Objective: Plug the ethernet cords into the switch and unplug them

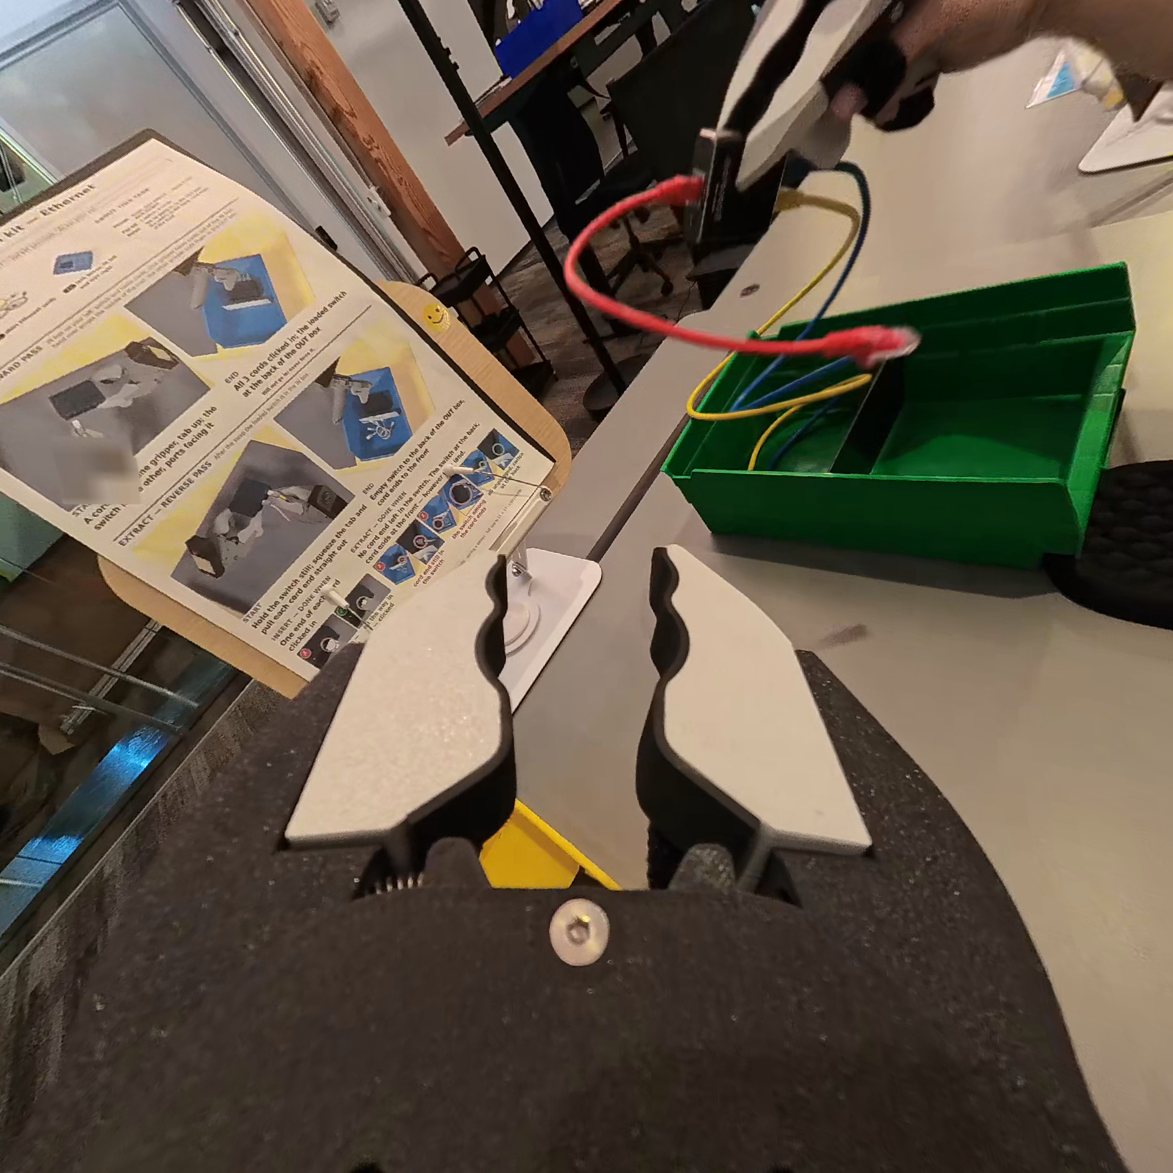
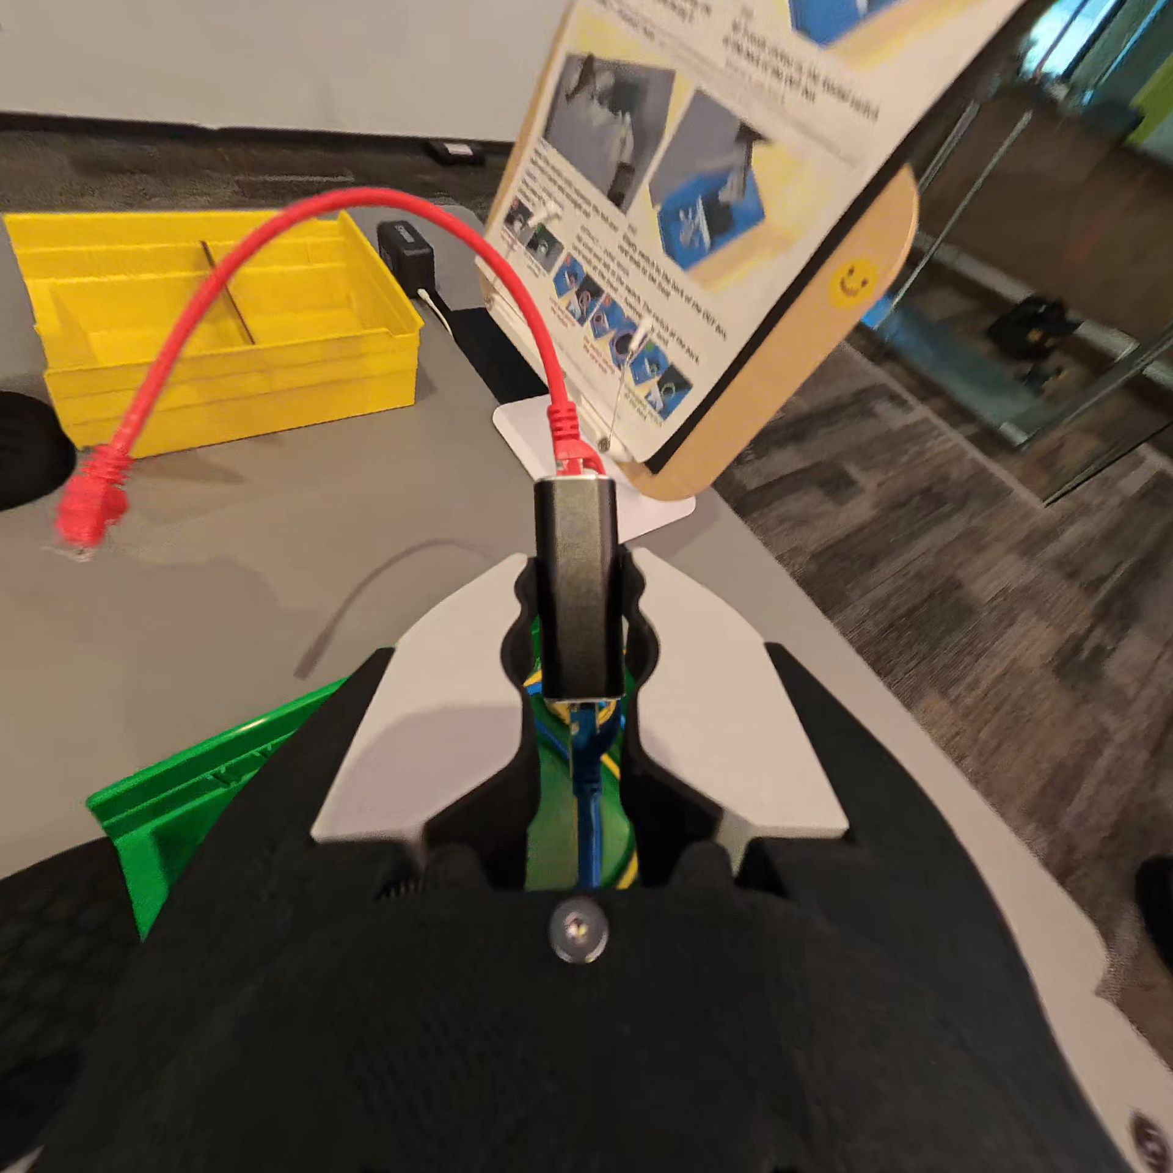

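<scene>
Right wrist view: the right gripper (image 2: 579,625) pinches the switch (image 2: 576,587) aloft so the red cord (image 2: 190,317) dangles reachable; the left gripper (image 1: 577,625) waits spread.

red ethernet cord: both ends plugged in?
No, one end only. The red ethernet cord enters the black switch in the right gripper; its other plug dangles free.
</scene>
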Demonstrator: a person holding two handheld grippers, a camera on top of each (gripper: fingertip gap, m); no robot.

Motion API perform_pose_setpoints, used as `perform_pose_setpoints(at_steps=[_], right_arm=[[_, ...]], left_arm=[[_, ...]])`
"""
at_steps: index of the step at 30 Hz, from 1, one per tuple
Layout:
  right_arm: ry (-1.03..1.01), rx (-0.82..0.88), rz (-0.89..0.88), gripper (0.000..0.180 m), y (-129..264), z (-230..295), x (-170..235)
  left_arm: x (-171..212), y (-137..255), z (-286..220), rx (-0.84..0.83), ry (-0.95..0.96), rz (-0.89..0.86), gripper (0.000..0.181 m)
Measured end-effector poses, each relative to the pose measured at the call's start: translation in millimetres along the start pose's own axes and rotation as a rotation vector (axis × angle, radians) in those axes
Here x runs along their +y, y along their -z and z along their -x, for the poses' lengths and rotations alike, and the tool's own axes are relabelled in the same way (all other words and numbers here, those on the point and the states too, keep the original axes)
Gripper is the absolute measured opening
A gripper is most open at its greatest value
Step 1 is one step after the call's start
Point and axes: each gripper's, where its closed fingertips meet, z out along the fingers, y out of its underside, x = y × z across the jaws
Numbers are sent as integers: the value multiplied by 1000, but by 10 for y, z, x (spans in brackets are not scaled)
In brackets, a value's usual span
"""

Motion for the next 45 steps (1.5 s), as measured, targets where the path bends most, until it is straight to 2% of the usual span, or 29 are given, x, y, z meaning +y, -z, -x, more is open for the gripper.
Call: perform_pose_setpoints(at_steps=[5,8,15,21,29,34,39,43,45], right_arm=[[67,1,26,26,168,125,-127],[121,55,33,26,175,109,-136],[99,207,117,26,-132,-284,121],[129,193,29,26,-237,-288,-57],[196,47,-90,26,86,181,-346],[33,-63,38,26,129,302,-21],[-157,-195,133,26,-17,334,358],[-254,-439,102,26,-79,616,359],[-242,-479,85,26,-79,673,341]], left_arm=[[-24,37,8,-4,0,-12,43],[-41,51,-3,-2,-1,-19,43],[-44,47,-38,1,-18,-12,43],[-10,24,-17,1,-12,-2,43],[2,13,-7,-6,-19,7,43],[-24,-8,-54,0,-27,6,43],[-14,-59,-116,9,-48,24,43],[2,-82,-129,9,-57,36,43],[5,-91,-133,12,-55,36,43]])
